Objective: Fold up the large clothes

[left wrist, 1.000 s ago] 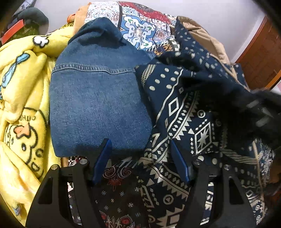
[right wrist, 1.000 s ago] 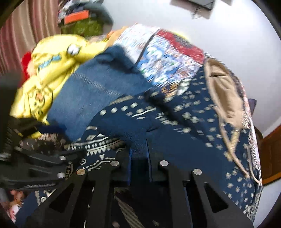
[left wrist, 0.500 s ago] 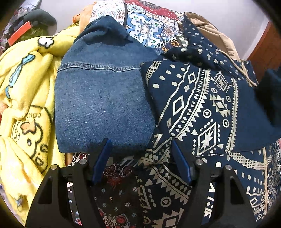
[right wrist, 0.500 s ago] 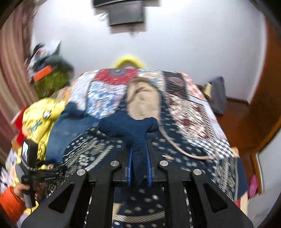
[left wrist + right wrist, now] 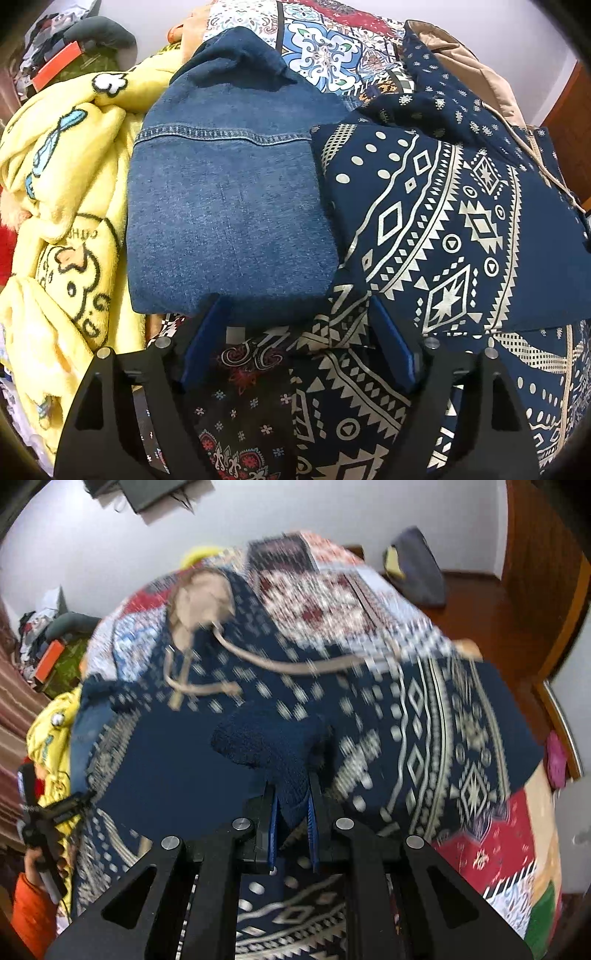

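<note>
Right gripper is clenched on a thick knit cuff of the navy patterned hoodie — blue pads press it from both sides and the bunched fabric bulges out above them. We see the hoodie spread across the patchwork bedspread, tan-lined hood toward the far wall, drawcords trailing over the chest. The right view is motion-blurred, so fine pattern detail is unreliable.

Left gripper is released: jaws wide apart, nothing between the pads, held low over the near edge of the bed. Through the gap we read dark floral cloth and the navy print. In the left view a folded part of the hoodie lies flat, its left edge just beside a folded denim garment — touching or overlapping slightly, we cannot tell which. A yellow cartoon blanket is heaped left of the denim.
</note>
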The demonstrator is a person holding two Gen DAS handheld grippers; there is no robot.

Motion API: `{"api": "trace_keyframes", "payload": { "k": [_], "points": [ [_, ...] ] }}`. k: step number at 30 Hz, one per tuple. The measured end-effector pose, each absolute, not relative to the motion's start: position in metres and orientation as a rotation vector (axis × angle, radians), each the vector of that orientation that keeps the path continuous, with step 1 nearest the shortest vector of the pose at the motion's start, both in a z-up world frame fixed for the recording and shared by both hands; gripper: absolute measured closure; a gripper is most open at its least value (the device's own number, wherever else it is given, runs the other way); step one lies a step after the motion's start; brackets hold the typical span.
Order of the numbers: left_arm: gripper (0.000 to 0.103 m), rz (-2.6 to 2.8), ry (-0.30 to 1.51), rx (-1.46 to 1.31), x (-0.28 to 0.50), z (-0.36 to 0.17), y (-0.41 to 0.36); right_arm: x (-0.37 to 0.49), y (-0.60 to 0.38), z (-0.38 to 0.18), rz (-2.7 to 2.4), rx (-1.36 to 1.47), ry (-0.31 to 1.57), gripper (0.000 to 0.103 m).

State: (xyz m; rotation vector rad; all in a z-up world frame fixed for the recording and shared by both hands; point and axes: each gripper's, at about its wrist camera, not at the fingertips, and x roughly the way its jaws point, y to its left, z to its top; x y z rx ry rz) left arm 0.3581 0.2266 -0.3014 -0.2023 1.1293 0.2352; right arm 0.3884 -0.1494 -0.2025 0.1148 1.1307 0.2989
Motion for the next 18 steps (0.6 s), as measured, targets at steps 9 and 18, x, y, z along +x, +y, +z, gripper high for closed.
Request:
{"api": "trace_keyframes", "payload": {
  "k": [9,18],
  "points": [
    [0.020,0.248,1.133,-0.191,0.360,-0.301,0.225,0.375,-0.188,-0.220,0.248,0.127,1.199,0.091],
    [0.021,0.245,1.087,-0.053,0.359,-0.260,0.204,0.357,-0.213,-0.160,0.281,0.027,1.096,0.085]
  ]
}}
